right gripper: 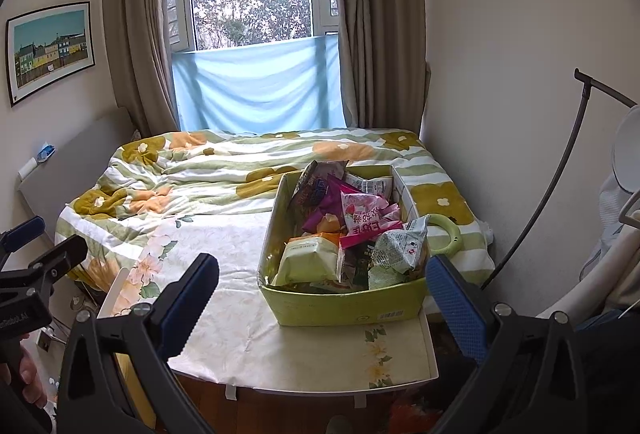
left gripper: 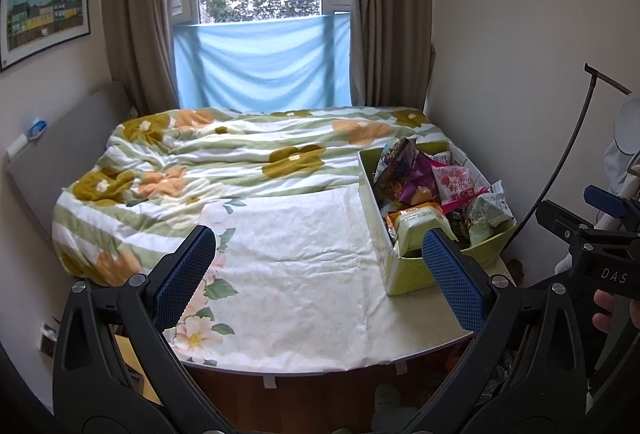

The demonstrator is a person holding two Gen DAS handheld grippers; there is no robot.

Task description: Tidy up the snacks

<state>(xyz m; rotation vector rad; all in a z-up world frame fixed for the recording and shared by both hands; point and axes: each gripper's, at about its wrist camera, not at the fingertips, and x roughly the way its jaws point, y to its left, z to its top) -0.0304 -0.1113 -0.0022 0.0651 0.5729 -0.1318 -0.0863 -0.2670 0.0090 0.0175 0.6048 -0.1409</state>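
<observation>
A green cardboard box (right gripper: 340, 308) (left gripper: 408, 274) full of snack packets stands on the right part of a small table covered with a floral cloth (left gripper: 296, 266) (right gripper: 236, 298). Inside lie a pale green packet (right gripper: 308, 260) (left gripper: 420, 228), a pink packet (right gripper: 366, 215) (left gripper: 456, 181), a purple packet (right gripper: 326, 207) (left gripper: 416, 181) and a grey-green crinkled packet (right gripper: 400, 244) (left gripper: 488, 211). My left gripper (left gripper: 320, 242) hangs open over the table's near left part, holding nothing. My right gripper (right gripper: 324, 270) is open in front of the box, also holding nothing.
A bed with a green, white and orange flowered quilt (left gripper: 224, 157) (right gripper: 208, 169) lies behind the table. A green ring-shaped object (right gripper: 450, 230) rests on the quilt right of the box. A curved black lamp stand (right gripper: 560, 169) rises at the right wall.
</observation>
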